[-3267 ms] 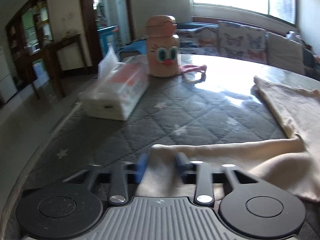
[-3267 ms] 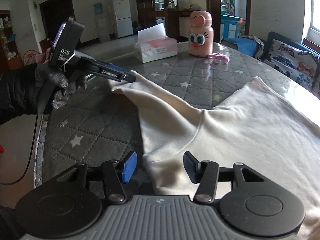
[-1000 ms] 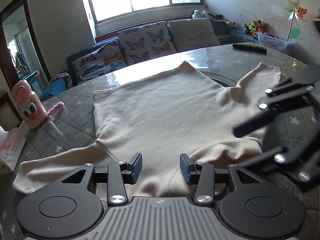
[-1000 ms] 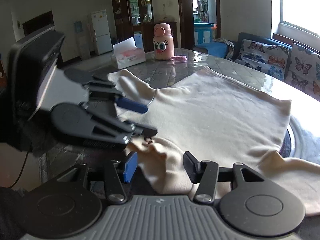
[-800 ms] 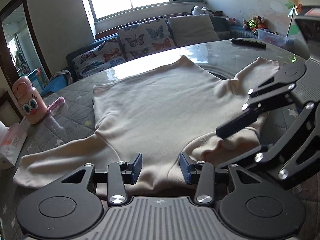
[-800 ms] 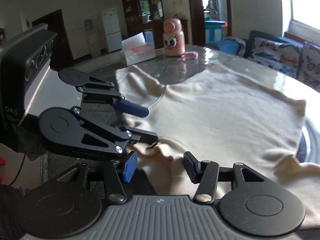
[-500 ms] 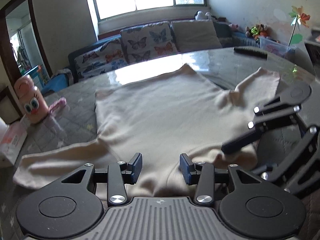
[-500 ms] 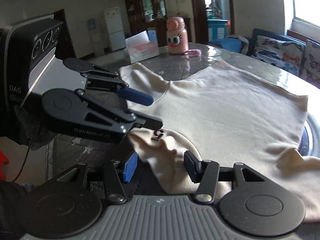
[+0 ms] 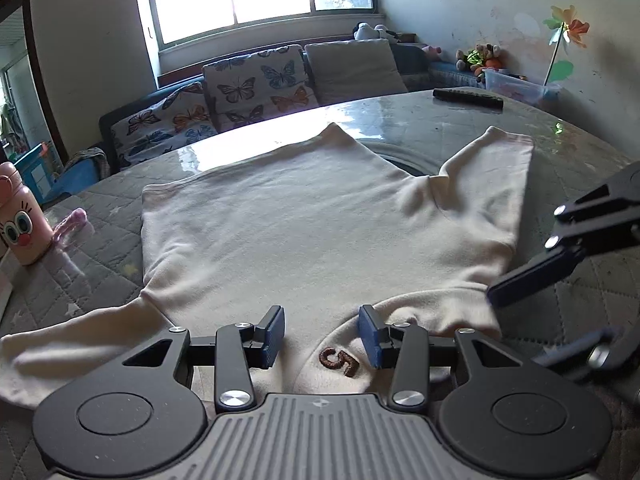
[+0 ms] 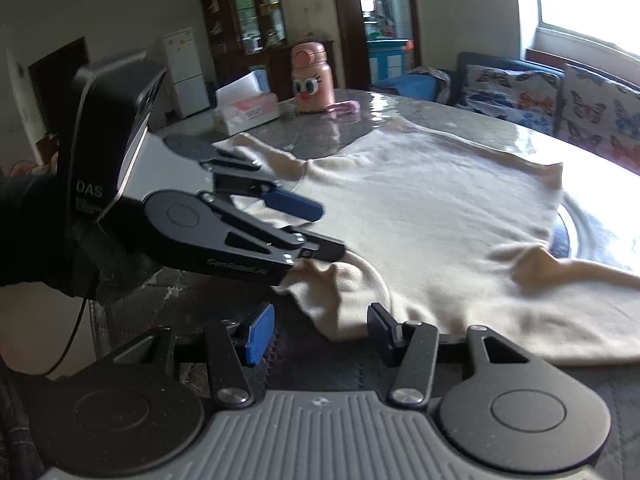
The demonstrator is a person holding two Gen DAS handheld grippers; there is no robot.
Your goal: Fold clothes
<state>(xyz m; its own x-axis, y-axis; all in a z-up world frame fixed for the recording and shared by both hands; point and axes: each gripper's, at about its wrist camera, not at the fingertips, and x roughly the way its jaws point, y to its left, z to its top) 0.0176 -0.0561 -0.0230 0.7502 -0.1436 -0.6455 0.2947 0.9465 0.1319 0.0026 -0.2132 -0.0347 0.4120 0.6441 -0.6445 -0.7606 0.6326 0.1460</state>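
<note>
I see a cream sweatshirt (image 9: 312, 216) of soft, matte knit spread flat, both sleeves out to the sides, its neckline nearest my left camera with a small brown embroidered "5" (image 9: 338, 361) just inside the collar. It lies across a round table (image 9: 568, 152), half on a grey quilted mat with pale stars (image 9: 92, 248) and half on the glossy stone-look top that mirrors the window.

Behind the table runs a sofa with butterfly-print cushions (image 9: 248, 84) under a bright window. On the far rim lies a dark remote (image 9: 468, 98). A pink cartoon-faced bottle (image 10: 310, 78) stands on the mat, and a tissue box (image 10: 248, 109) sits near it.

My left gripper (image 9: 322, 332) hangs wide open over the collar, the fabric lying between its blue pads and neither pad pinching it. My right gripper (image 10: 318, 332) is also spread wide, low at the neckline edge and holding nothing; I cannot tell whether its pads brush the cloth. In the right view the left tool's lower finger (image 10: 324, 254) touches a rumpled bit of collar.
</note>
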